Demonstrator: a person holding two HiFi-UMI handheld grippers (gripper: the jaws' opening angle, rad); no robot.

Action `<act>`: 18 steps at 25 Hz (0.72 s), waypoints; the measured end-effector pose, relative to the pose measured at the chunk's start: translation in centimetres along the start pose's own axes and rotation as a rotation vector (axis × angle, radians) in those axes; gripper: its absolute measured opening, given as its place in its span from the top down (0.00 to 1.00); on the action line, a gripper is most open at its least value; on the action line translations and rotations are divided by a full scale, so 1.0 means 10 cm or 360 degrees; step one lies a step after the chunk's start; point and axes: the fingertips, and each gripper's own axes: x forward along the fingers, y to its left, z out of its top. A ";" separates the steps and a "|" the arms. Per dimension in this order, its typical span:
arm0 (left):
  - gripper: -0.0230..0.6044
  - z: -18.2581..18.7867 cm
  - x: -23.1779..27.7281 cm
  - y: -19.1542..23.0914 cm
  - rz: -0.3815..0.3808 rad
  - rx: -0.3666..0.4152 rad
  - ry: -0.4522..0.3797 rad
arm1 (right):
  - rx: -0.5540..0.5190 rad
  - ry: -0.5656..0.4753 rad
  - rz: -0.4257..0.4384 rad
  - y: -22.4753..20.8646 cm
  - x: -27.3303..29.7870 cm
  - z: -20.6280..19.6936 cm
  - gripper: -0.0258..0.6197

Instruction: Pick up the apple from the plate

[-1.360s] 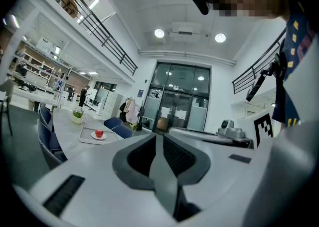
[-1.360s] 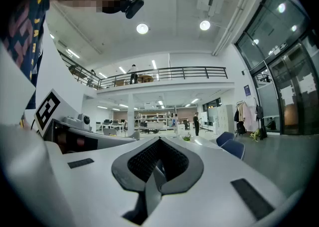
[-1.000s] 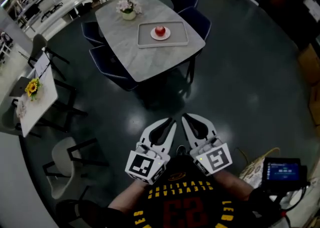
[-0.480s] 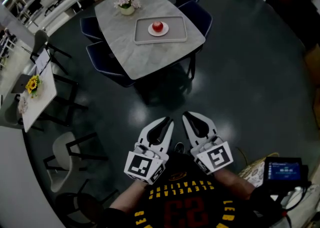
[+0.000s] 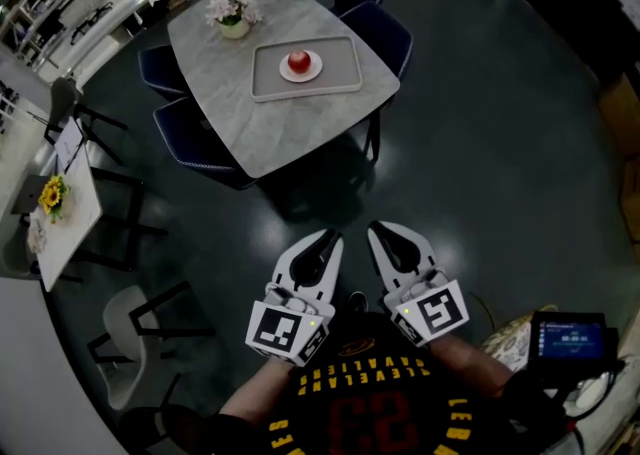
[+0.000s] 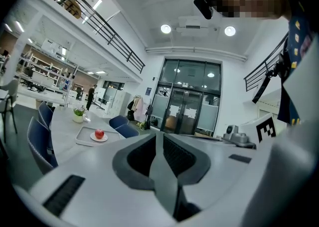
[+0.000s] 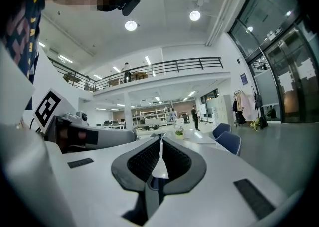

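Red apple (image 5: 298, 61) is sitting on a small white plate (image 5: 313, 71), and the plate is inside a shallow grey tray (image 5: 340, 68) on a marble-looking table (image 5: 270, 118). From the head view that whole setup is way off, somewhere between 11 and 12 o'clock from the grippers, with a stretch of dark shiny floor (image 5: 480, 163) in between.

Left gripper (image 5: 331, 235) has its jaws pressed together at the tips and nothing is between them. Right gripper (image 5: 374, 229): same deal, tips meeting, empty. Both are held low and close to the person's body, side by side, noses angled slightly toward each other. Well apart from the apple, not touching anything.

In the left gripper view the apple shows up small at about 9 o'clock of the jaw tips, far across the room.

Other stuff: a little flower pot (image 5: 232, 18) on the table at roughly 10 o'clock from the apple, dark blue chairs (image 5: 378, 33) tucked along the table's 2 o'clock and 8 o'clock sides, and a small lit screen (image 5: 570, 338) down at 4 o'clock of the head view.
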 end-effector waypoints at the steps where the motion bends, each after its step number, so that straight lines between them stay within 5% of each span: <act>1: 0.89 0.04 0.06 0.07 -0.0006 -0.0001 -0.0006 | -0.0010 -0.0001 -0.0002 -0.02 0.08 0.02 0.95; 18: 0.89 0.64 0.78 1.30 -0.0131 -0.0002 -0.0049 | -0.0001 0.0007 -0.0136 -0.39 1.55 0.33 0.95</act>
